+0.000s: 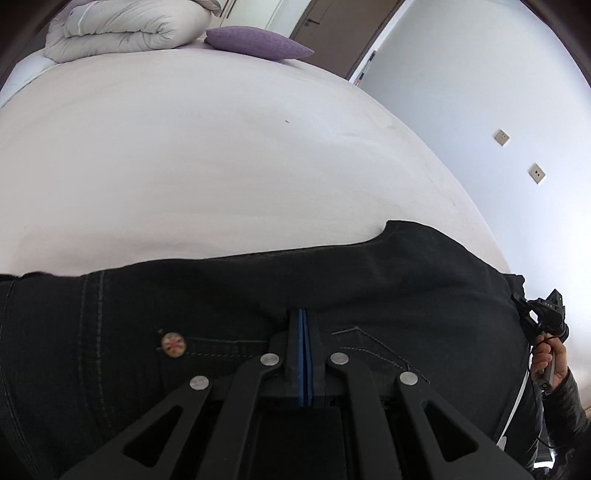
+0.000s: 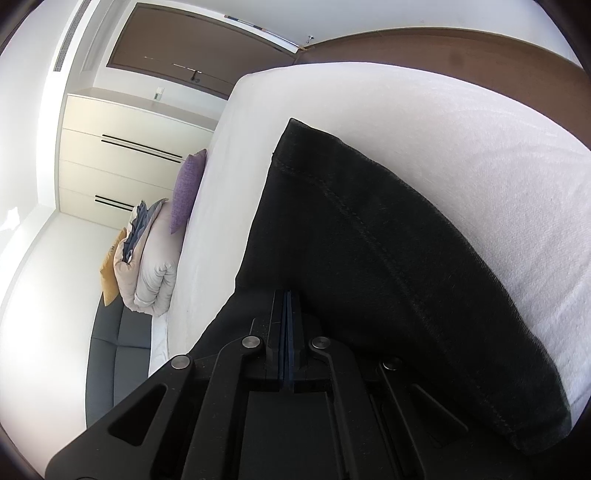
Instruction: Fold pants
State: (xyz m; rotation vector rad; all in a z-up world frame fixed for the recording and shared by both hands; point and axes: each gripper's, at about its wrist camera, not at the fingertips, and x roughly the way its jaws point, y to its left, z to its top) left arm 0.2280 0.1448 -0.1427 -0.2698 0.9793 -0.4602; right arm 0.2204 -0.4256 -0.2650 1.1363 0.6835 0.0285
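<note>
The black pants point(image 1: 332, 280) are lying across the near edge of the white bed point(image 1: 221, 166). The left claw point(image 1: 303, 314) is pinching the fabric near the waist button point(image 1: 173, 344), jaws closed on it. The right claw point(image 2: 287, 295) is likewise gripping the pants, blue pads pressed together.

Pants point(image 1: 332, 280) lie on the bed point(image 1: 184, 166), pillow point(image 1: 258, 42) far behind.

A folded duvet point(image 1: 122, 29) is seen at eleven o'clock on the white bed point(image 1: 184, 155), a purple cushion point(image 1: 258, 42) beside it.
</note>
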